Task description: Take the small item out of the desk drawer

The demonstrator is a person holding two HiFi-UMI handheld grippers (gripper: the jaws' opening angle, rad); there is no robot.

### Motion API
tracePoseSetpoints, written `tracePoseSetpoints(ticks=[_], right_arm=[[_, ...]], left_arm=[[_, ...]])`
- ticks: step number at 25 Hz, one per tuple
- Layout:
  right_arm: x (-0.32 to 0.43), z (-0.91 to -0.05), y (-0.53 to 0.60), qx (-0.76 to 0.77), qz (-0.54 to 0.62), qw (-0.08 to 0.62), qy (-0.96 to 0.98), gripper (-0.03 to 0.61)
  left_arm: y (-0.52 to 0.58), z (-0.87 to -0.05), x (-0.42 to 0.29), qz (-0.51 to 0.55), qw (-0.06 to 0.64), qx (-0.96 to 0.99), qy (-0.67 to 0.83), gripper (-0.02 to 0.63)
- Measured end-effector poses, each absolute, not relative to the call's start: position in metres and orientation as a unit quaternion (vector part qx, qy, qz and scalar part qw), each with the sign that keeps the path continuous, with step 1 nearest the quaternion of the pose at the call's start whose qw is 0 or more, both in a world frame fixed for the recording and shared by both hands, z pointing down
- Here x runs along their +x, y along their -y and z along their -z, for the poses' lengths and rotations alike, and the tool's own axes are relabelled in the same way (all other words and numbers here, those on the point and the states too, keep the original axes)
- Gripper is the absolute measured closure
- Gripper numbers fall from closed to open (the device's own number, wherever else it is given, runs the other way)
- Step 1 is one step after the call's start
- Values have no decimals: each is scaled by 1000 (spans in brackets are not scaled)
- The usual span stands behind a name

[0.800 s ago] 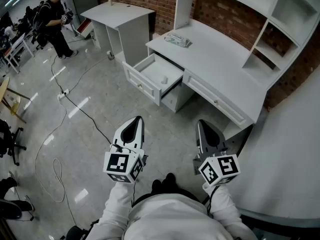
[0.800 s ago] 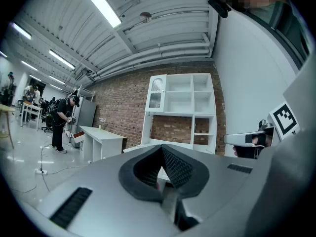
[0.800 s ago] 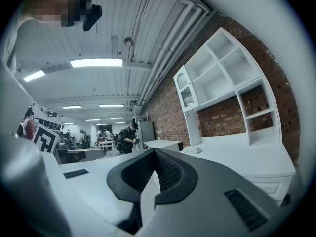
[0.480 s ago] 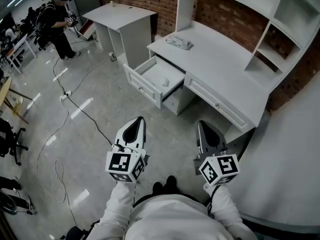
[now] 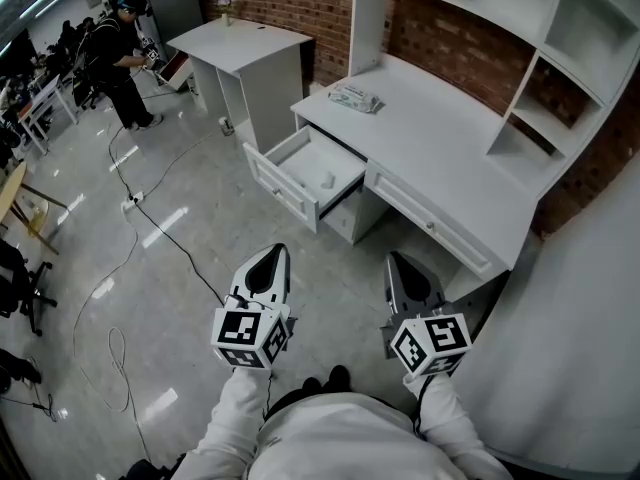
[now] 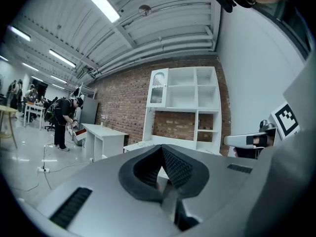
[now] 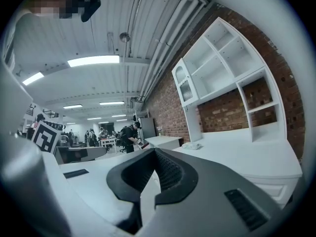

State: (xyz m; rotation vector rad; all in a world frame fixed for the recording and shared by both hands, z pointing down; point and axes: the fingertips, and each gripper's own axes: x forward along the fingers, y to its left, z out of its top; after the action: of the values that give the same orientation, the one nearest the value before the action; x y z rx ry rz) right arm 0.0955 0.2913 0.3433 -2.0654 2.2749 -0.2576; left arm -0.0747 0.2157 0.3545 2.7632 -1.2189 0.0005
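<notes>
Currently, head view: the drawer (image 5: 300,173) of the bench (image 5: 450,138) stands open, well ahead of both grippers. The small item (image 5: 327,180) lies inside it, untouched. The left gripper (image 5: 268,261) and right gripper (image 5: 402,268) point level, well short of it.

Left gripper view: jaws together, nothing between.

Right gripper view: jaws together, empty.

Judged progress: drawer already open; approach, grasp and removal remain.

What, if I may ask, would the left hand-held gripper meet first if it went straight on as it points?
Probably the open drawer of the desk; only floor lies between, though height is hard to judge.
</notes>
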Motion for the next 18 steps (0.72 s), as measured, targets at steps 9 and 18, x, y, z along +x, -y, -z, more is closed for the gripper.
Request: tracePoseSetpoints(ticks=[9,18], right_arm=[[113,-340,-283,-663,73,32,-744,551],[123,-342,-276,-657,75,28,-749,549]], left_arm=[[-210,-359,-62,0,58,907,417,597],[-204,-361,-48,-3,61,905,420,597]])
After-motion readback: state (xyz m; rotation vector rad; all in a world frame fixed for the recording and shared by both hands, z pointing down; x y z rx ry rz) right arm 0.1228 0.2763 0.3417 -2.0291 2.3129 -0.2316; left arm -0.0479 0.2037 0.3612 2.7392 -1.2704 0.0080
